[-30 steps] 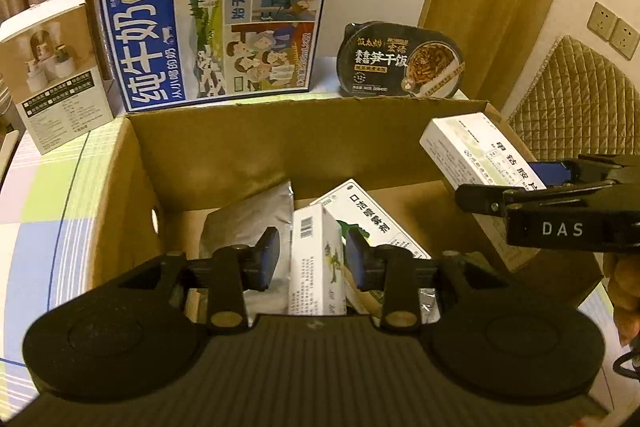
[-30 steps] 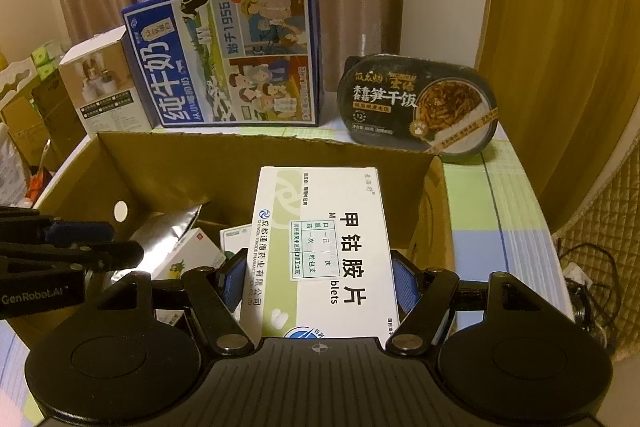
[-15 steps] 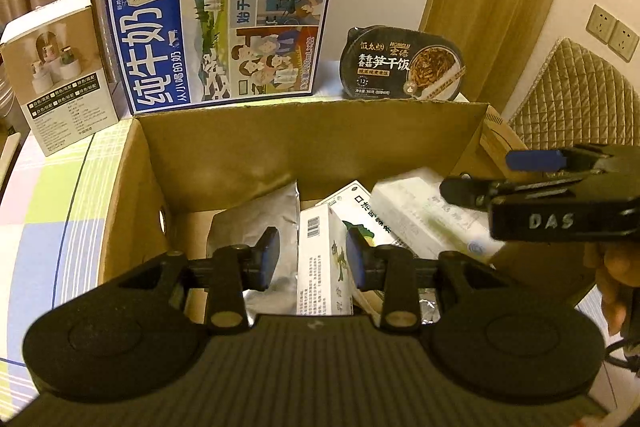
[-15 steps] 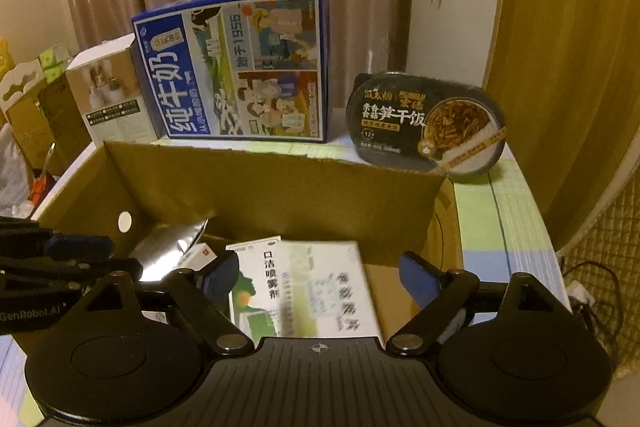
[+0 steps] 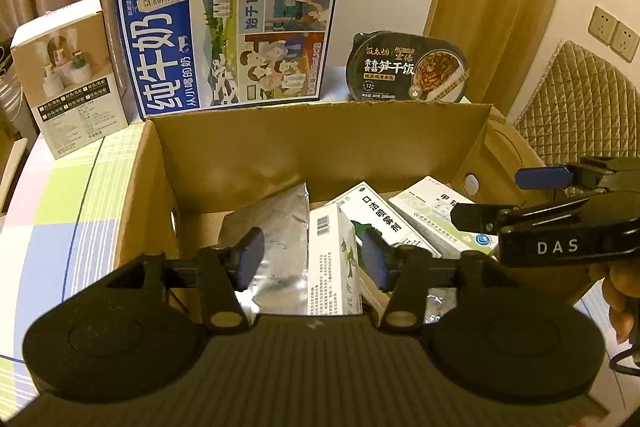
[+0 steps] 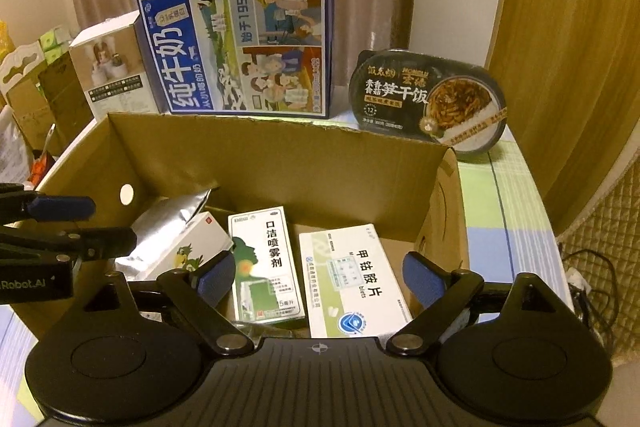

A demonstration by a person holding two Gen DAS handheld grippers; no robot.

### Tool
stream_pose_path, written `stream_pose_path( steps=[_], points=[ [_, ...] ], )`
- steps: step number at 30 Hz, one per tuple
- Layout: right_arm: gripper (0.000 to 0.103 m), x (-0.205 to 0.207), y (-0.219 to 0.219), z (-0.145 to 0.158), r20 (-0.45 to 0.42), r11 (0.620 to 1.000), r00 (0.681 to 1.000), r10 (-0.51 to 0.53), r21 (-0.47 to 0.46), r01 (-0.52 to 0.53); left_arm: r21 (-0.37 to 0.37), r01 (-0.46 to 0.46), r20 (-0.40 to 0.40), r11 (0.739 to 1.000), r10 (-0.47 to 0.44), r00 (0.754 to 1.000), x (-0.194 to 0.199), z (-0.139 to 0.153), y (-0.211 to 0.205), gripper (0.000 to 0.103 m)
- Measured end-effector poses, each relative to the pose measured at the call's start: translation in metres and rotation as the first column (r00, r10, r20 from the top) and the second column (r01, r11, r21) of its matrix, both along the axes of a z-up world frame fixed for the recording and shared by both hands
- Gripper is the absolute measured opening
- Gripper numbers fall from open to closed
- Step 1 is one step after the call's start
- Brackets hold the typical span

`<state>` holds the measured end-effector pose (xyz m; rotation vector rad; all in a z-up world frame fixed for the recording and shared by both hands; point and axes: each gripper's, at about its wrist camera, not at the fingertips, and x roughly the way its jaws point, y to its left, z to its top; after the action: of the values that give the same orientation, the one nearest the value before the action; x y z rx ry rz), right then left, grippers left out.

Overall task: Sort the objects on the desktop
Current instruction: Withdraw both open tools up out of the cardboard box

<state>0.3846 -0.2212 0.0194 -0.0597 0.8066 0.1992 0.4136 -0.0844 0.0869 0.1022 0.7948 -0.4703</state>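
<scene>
An open cardboard carton [image 5: 320, 111] holds a silver foil pouch [image 5: 272, 227], a green-and-white spray box [image 5: 380, 215] and a white tablet box [image 5: 432, 211]. A small white barcode box [image 5: 330, 267] stands on end between the pads of my left gripper [image 5: 313, 259]. Its jaws are opening and the left pad is clear of the box. My right gripper [image 6: 320, 275] hangs over the tablet box [image 6: 352, 287], which lies flat on the carton floor. Its jaws are opening wide and hold nothing.
Behind the carton stand a blue milk case [image 5: 228, 35], a black rice-meal tub [image 5: 408, 71] and a white product box [image 5: 72, 75]. The checked tablecloth [image 5: 60, 207] shows at the left. A quilted chair [image 5: 580, 99] is at the right.
The right gripper let go of the tablet box, which dropped flat into the carton, and its jaws spread. The left jaws widened off the small barcode box.
</scene>
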Motion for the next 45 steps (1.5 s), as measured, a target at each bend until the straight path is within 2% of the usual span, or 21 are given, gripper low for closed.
stream_pose_path(
  steps=[7,11,16,18,27,30,35,39,45],
  points=[
    [0.101,-0.014,-0.001,0.011,0.023,1.0,1.0,-0.014,-0.024,0.015,0.024,-0.001,0.035,1.0,0.0,0.999,-0.009,0.01,0.004,0.068],
    [0.101,-0.02,-0.002,0.015,0.016,1.0,1.0,-0.014,-0.022,0.015,0.041,-0.003,0.044,0.999,0.001,0.999,-0.017,0.014,0.009,0.077],
    [0.101,-0.029,-0.004,0.021,0.011,1.0,1.0,-0.015,-0.003,0.015,0.051,-0.012,0.075,0.999,0.008,0.997,-0.027,0.021,0.014,0.097],
    [0.101,-0.035,-0.005,0.025,0.02,1.0,1.0,-0.012,0.004,0.011,0.05,-0.008,0.093,0.999,0.003,0.996,-0.032,0.025,0.016,0.1],
    [0.101,-0.061,-0.011,0.039,0.05,1.0,0.998,-0.029,0.002,0.029,0.064,-0.059,0.13,0.996,0.05,0.99,-0.055,0.038,0.026,0.102],
    [0.101,-0.069,-0.014,0.042,0.052,0.999,0.998,-0.042,0.01,0.042,0.036,-0.071,0.1,0.997,0.067,0.993,-0.063,0.04,0.032,0.102],
    [0.101,-0.088,-0.017,0.049,0.059,0.998,0.996,-0.063,0.008,0.063,0.041,-0.101,0.088,0.994,0.097,0.991,-0.08,0.045,0.036,0.102],
    [0.101,-0.103,-0.016,0.056,0.061,0.999,0.997,-0.051,-0.001,0.051,0.012,-0.116,0.036,0.993,0.116,0.993,-0.092,0.052,0.041,0.101],
    [0.101,-0.128,-0.017,0.061,0.047,0.998,0.997,-0.055,-0.001,0.055,0.032,-0.157,0.076,0.987,0.155,0.985,-0.116,0.063,0.044,0.101]
  ],
)
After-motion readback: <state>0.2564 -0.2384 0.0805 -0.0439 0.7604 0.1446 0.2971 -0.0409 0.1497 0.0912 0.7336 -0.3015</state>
